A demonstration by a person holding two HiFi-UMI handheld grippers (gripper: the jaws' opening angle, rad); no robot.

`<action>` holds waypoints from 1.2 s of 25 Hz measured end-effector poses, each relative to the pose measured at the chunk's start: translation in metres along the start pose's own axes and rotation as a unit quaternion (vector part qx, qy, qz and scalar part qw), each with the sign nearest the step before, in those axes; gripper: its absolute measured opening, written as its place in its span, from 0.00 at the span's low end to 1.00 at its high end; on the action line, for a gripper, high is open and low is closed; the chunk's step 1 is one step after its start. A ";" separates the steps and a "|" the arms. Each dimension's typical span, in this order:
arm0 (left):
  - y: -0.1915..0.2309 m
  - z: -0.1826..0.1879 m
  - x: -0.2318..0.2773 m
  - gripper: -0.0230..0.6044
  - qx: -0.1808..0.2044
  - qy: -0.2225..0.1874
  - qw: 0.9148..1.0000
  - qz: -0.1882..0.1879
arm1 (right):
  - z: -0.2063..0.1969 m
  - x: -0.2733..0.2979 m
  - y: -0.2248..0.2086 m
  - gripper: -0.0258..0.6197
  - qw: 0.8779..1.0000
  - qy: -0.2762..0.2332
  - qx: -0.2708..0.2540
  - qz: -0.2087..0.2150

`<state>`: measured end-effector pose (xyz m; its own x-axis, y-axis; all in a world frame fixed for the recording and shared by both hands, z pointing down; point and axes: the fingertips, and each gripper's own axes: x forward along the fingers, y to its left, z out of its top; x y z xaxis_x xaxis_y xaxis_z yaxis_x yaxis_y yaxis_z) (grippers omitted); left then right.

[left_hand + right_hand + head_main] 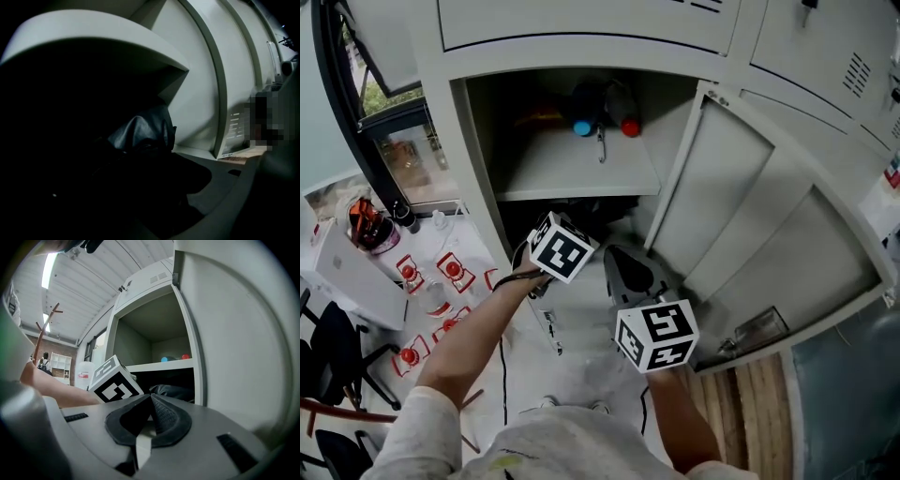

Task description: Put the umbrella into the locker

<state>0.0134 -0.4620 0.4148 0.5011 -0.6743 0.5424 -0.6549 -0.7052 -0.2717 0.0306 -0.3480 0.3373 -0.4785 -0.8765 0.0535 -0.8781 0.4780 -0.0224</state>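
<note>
Meeting tip to tip, jaws of the right gripper (151, 399) hold nothing.

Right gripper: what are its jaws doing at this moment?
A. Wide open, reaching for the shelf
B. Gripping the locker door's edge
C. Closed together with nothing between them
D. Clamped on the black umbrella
C: in the right gripper view, the right gripper's two dark pads meet at their tips with nothing between them, while the black umbrella lies further in, under the locker shelf.
</note>
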 end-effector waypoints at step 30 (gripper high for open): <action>0.021 -0.033 0.047 0.45 0.038 0.083 0.996 0.013 | -0.010 0.004 -0.014 0.04 1.000 0.012 0.020 -0.020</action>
<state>0.0049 -0.5013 0.4607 0.3803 -0.6512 0.6567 -0.6181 -0.7072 -0.3434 0.0409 -0.3577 0.3476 -0.4432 -0.8928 0.0798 -0.8962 0.4395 -0.0603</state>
